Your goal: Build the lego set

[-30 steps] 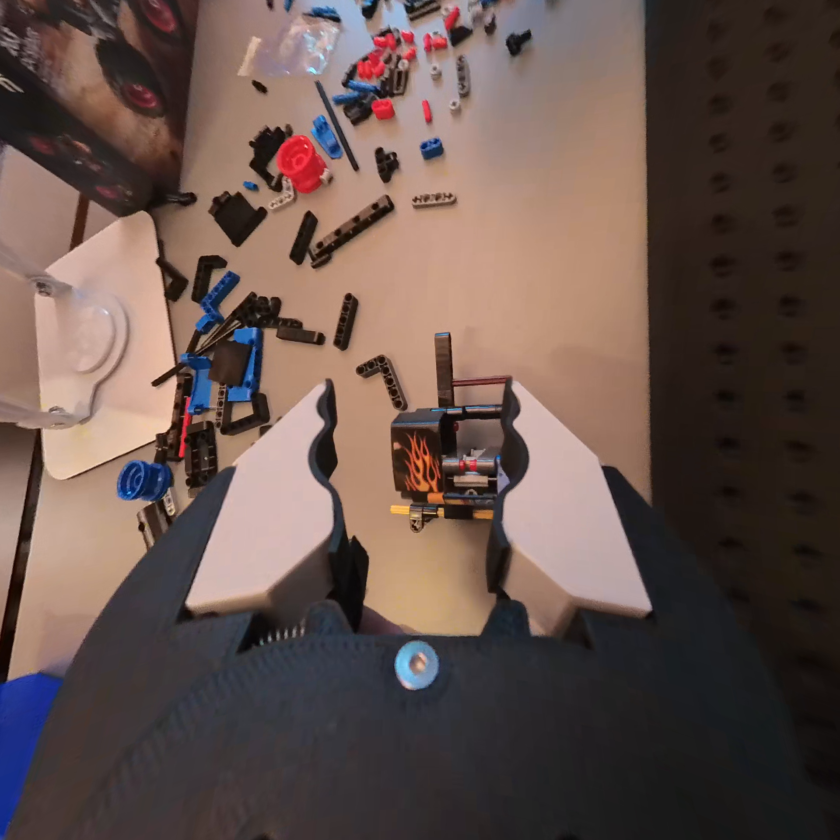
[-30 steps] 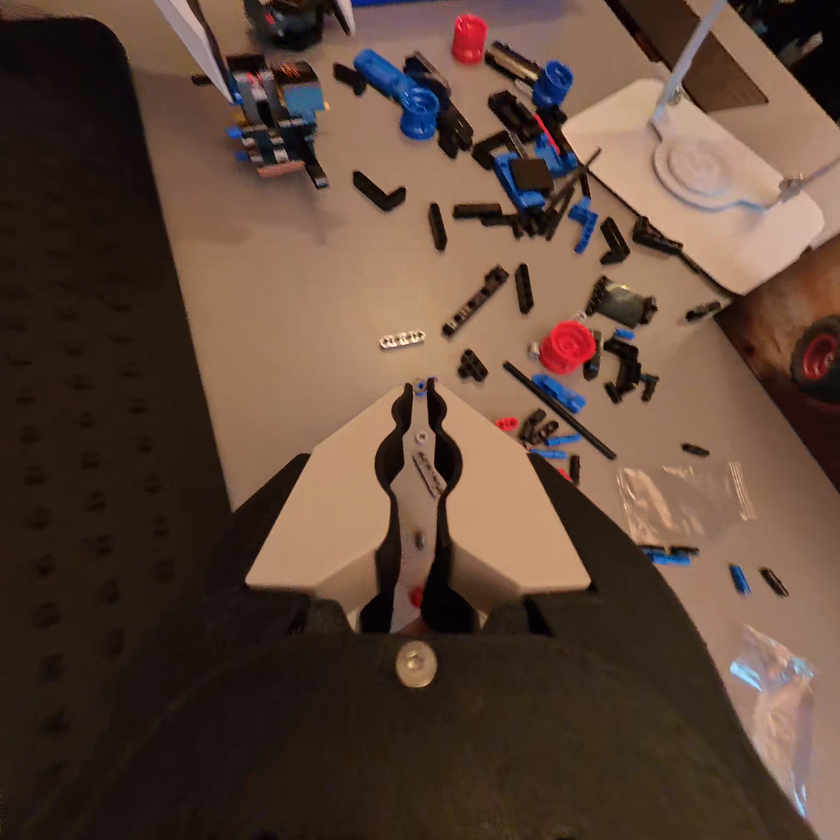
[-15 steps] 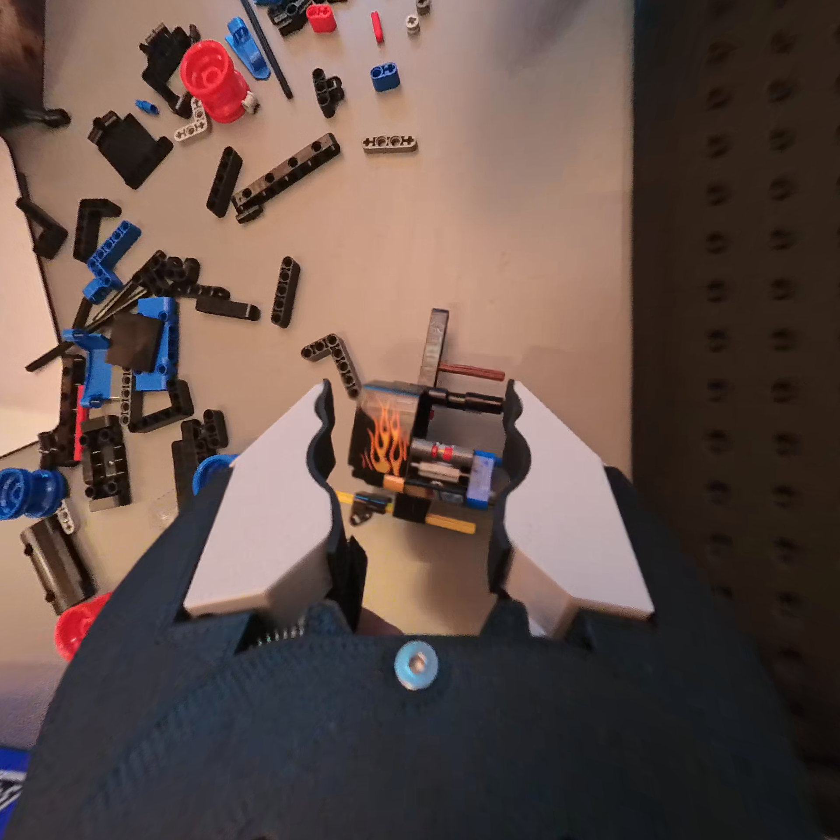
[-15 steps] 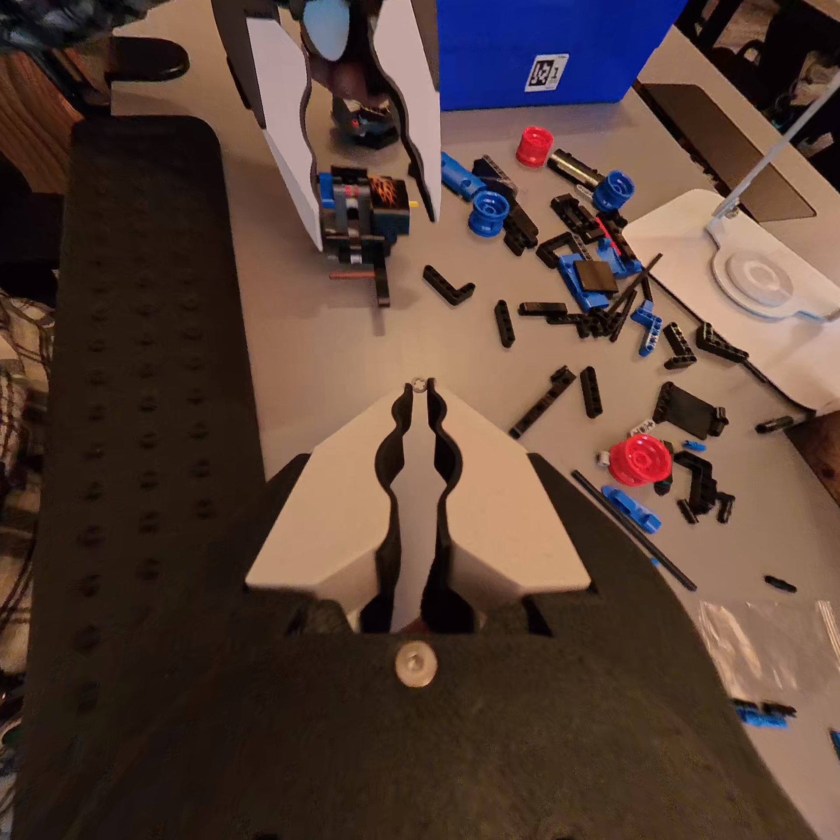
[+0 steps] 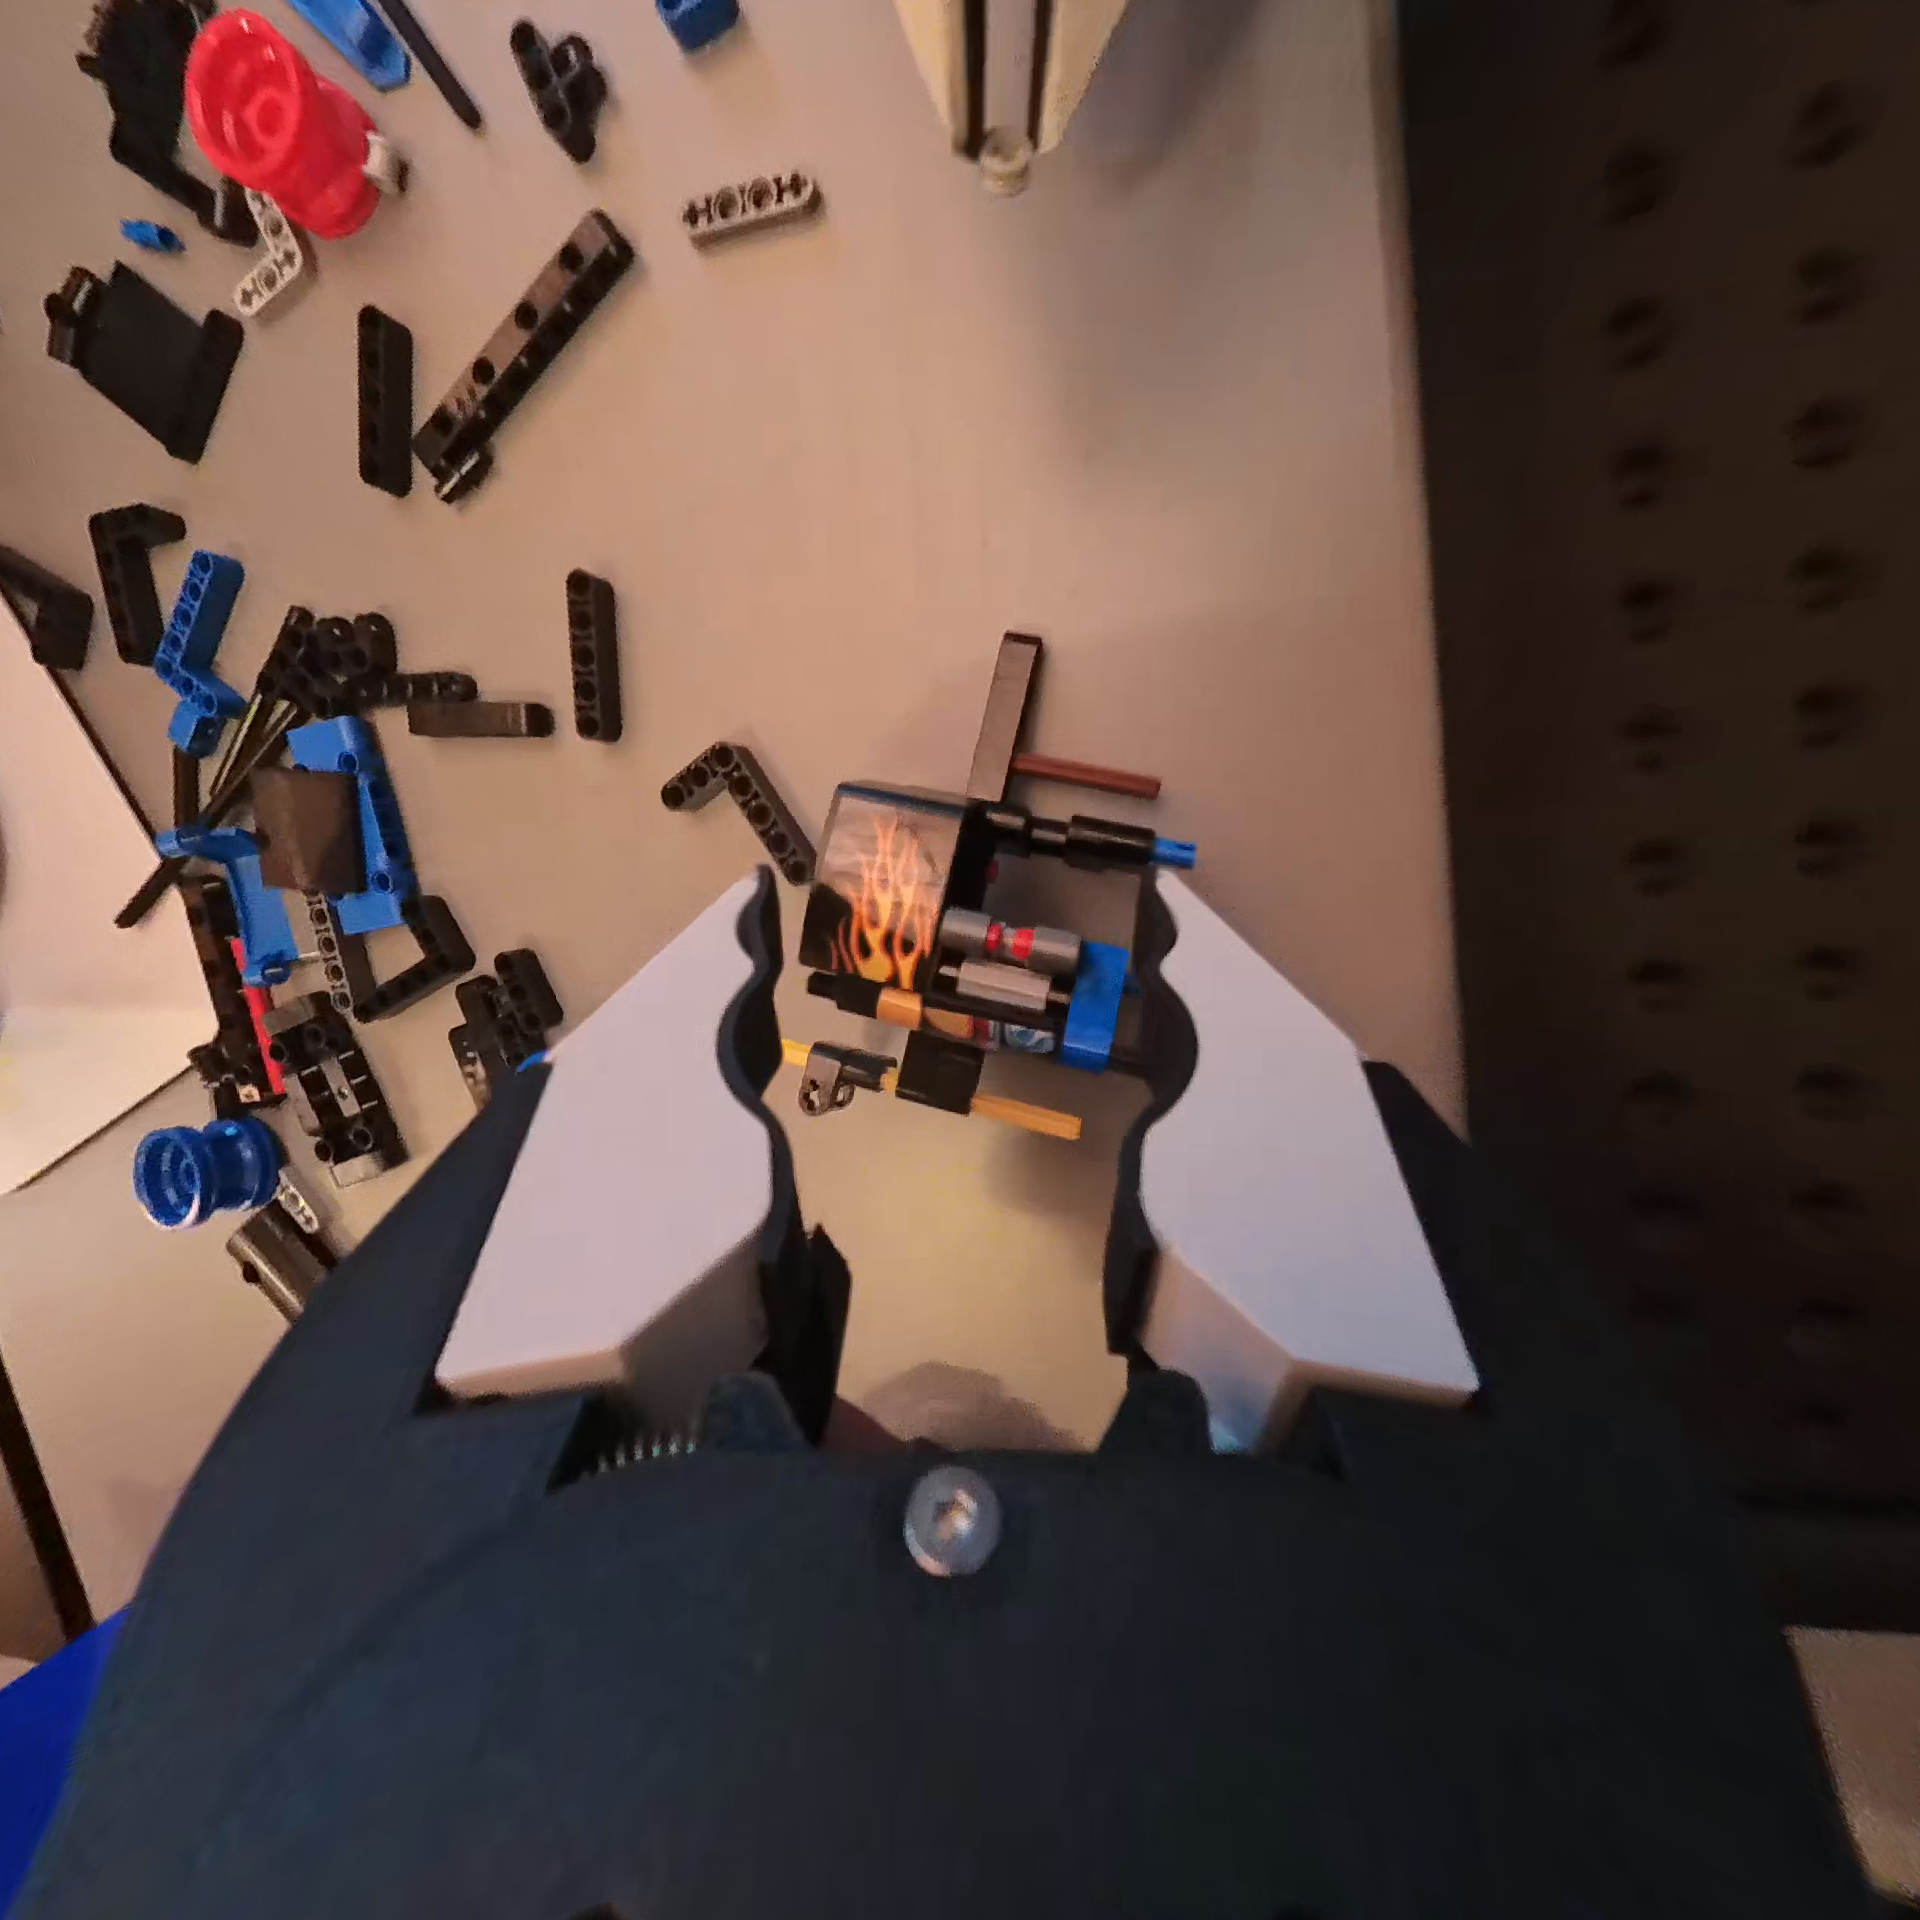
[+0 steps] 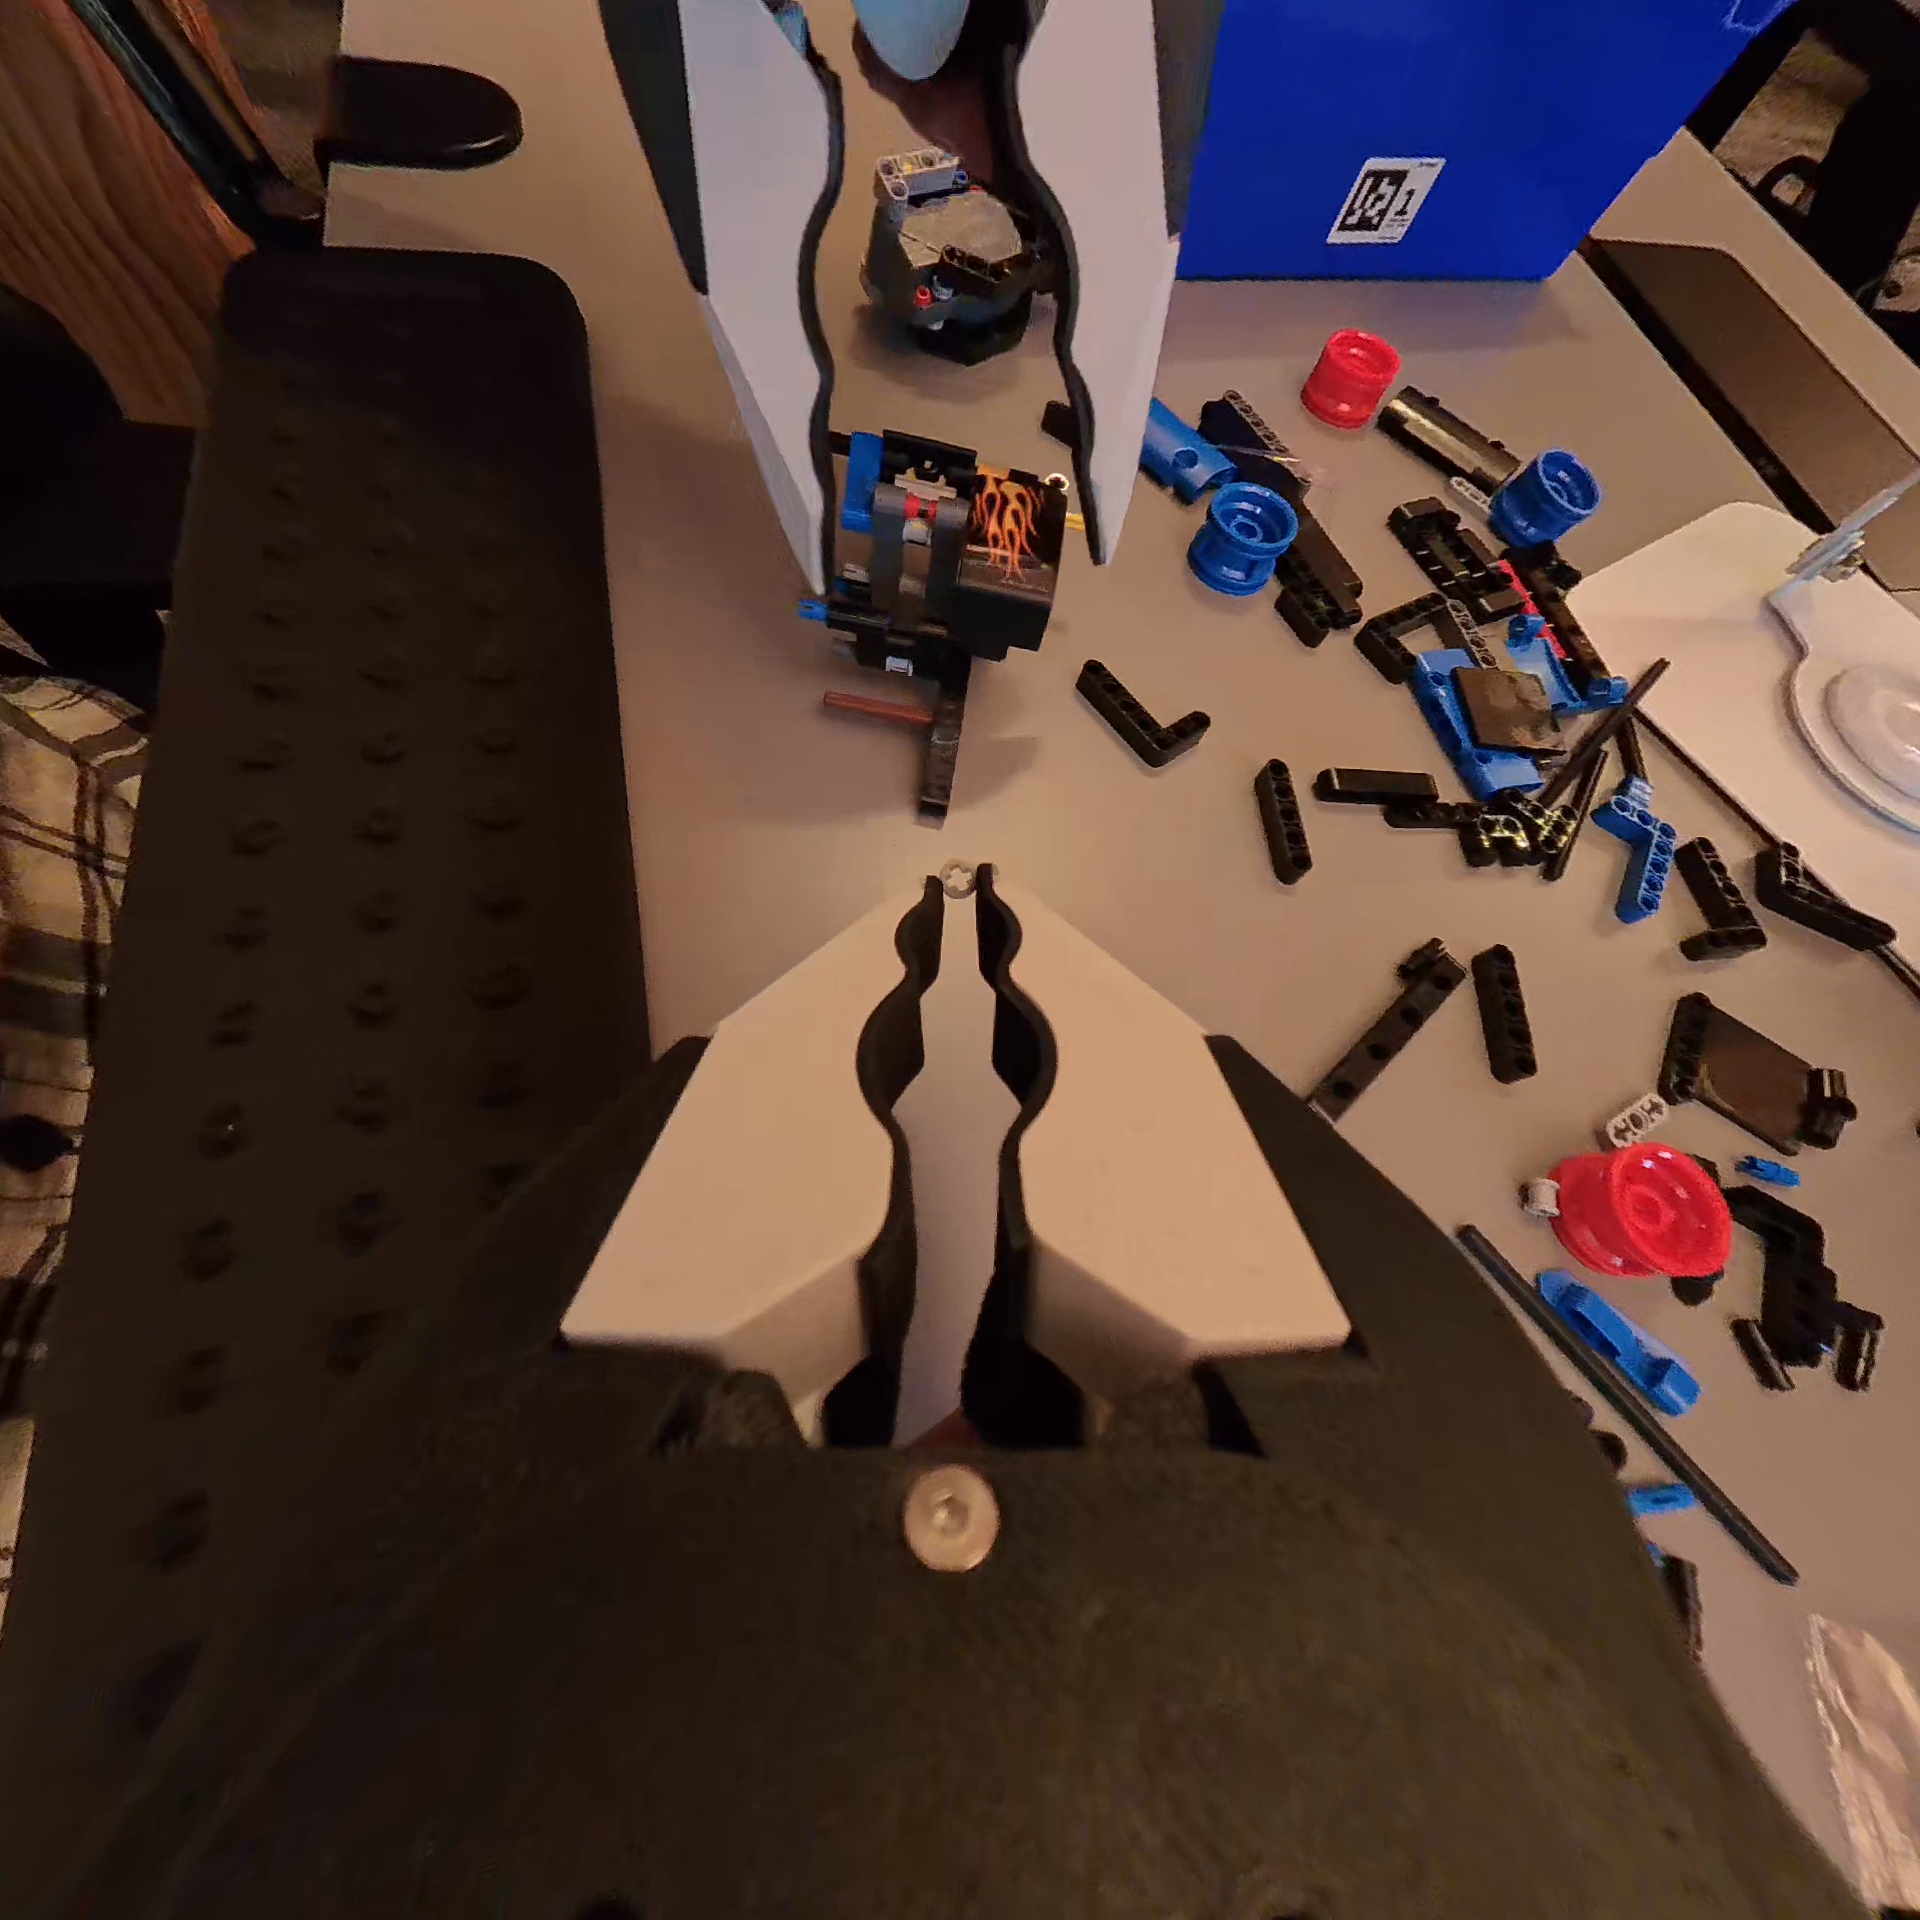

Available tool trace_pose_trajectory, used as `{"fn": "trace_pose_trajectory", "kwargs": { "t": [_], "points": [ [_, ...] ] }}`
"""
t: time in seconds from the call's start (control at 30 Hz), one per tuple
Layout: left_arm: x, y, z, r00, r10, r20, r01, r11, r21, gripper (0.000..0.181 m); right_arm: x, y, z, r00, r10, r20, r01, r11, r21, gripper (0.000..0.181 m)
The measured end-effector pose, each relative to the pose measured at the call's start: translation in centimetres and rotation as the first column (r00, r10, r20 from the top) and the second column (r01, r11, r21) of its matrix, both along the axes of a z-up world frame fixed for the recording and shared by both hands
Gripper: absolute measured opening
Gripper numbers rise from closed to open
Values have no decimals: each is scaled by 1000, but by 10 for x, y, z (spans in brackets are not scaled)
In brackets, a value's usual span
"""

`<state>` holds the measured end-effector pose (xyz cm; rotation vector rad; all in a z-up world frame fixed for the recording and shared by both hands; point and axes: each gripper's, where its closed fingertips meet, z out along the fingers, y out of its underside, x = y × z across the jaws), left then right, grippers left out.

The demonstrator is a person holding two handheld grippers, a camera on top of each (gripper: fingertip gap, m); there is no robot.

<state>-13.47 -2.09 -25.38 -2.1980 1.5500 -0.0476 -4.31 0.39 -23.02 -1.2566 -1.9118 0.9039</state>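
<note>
The partial Lego build (image 5: 966,935), black with a flame panel and a blue side piece, stands on the grey table (image 5: 935,468). My left gripper (image 5: 961,904) is open with its jaws on either side of the build; the right finger touches the blue side and a gap shows at the flame panel. It shows the same in the right wrist view (image 6: 961,566), around the build (image 6: 935,551). My right gripper (image 6: 958,894) is shut on a small grey bush (image 6: 958,878), a short way in front of the build. It also shows at the top of the left wrist view (image 5: 997,94).
Loose black, blue and red parts (image 6: 1455,727) lie scattered right of the build, with a red hub (image 6: 1642,1210) and blue hubs (image 6: 1242,535). A black perforated mat (image 6: 364,831) borders the other side. A blue box (image 6: 1403,125), a second dark sub-build (image 6: 945,270) and a white stand base (image 6: 1766,675) lie beyond. The grippers' ends are close to 11 centimetres from one another. Both grippers' tips are roughly 20 centimetres from the red hub (image 6: 1642,1210). It is also in sight in the left wrist view (image 5: 272,86).
My left gripper has moved forward so its open jaws straddle the build. My right gripper has travelled toward the build with the small grey bush in its tips.
</note>
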Motion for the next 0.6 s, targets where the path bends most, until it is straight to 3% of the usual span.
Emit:
{"fn": "trace_pose_trajectory", "kwargs": {
  "t": [0.1,0.3,0.47,0.53,0.6],
  "points": [
    [-5,8,-1,997,83,3,-83,997,-1,53,-1,0,-1,1000,4,-7,-4,1000,0,3],
    [-6,29,1,936,319,147,-323,946,4,52,0,6,-3,1000,-4,-15,4,1000,8,3],
    [-5,39,6,761,518,390,-539,840,-64,52,1,12,-2,999,-15,-31,15,1000,-1,3],
    [-7,35,6,696,545,468,-585,808,-72,53,2,13,-2,999,-16,-37,16,1000,-7,3],
    [-11,27,5,671,549,498,-605,794,-60,54,2,12,-1,999,-13,-42,13,1000,-11,3]
  ]
}}
